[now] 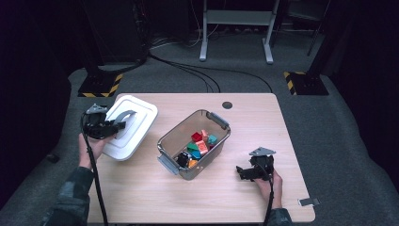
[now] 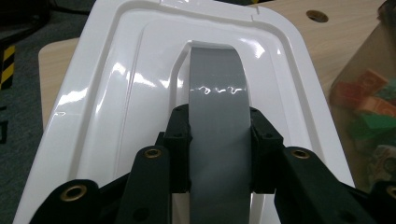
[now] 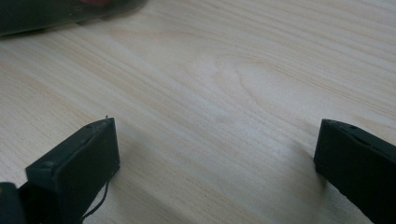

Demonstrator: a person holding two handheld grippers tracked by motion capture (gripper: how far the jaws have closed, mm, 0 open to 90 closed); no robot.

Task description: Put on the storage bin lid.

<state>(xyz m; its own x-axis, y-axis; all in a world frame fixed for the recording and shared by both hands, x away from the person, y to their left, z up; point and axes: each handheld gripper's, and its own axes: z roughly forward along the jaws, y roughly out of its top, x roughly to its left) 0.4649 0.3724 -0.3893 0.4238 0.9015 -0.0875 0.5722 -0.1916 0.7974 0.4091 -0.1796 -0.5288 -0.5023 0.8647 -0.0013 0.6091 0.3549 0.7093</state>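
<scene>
Gleaming white lid [image 2: 116, 93], grey strap handle [image 2: 217, 107], tilted

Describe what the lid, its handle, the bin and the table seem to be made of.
Lid: white glossy plastic, likely; sharp highlights on moulded ridges.
Handle: grey plastic strap, smooth, faintly shiny; the left gripper is shut on it.
Bin: clear greyish plastic; coloured blocks show through.
Table: pale wood or laminate; matt grain lines.

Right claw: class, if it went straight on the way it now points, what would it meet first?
Probably the clear plastic bin of coloured blocks. The open right claw rests low over the light wooden table, pointing towards the bin, nothing between; depth is uncertain.
</scene>
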